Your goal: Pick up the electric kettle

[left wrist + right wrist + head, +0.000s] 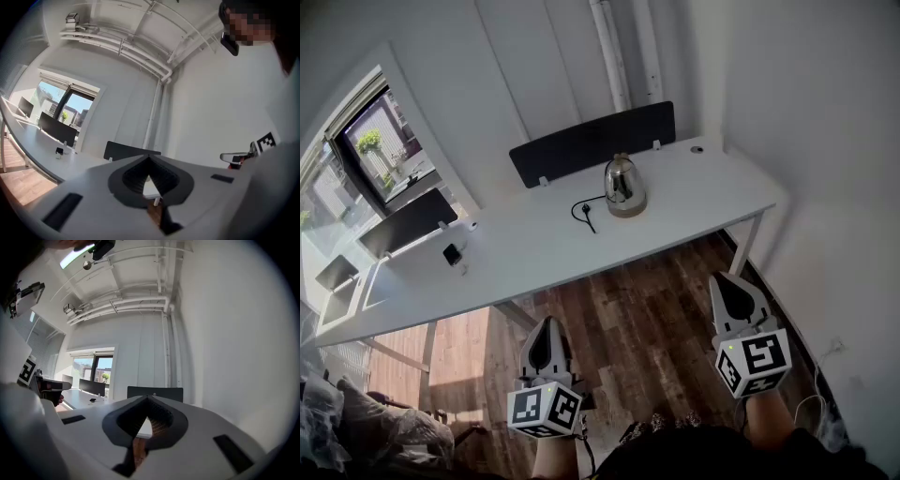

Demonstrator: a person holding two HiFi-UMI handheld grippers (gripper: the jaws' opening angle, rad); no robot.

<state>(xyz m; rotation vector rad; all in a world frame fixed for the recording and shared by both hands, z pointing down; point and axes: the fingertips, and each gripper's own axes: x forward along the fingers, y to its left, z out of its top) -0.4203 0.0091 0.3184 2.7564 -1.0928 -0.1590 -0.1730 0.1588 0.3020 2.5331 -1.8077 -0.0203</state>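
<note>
A shiny steel electric kettle [623, 183] stands upright on its round base on the white table [534, 253], with a black cord [584, 214] curling out to its left. Both grippers hang low over the wooden floor, well short of the table's front edge and far from the kettle. My left gripper [547, 322] [149, 157] has its jaws together with nothing between them. My right gripper [719, 277] [148, 398] is likewise shut and empty, below the table's right end. Neither gripper view shows the kettle; the jaws cover that part of the table.
A dark divider panel [592, 142] runs along the table's back edge behind the kettle. A small dark object [451, 253] lies on the table's left part. A table leg [748, 242] stands near my right gripper, and a white wall closes the right side. Another desk with a dark panel [403, 223] lies by the window.
</note>
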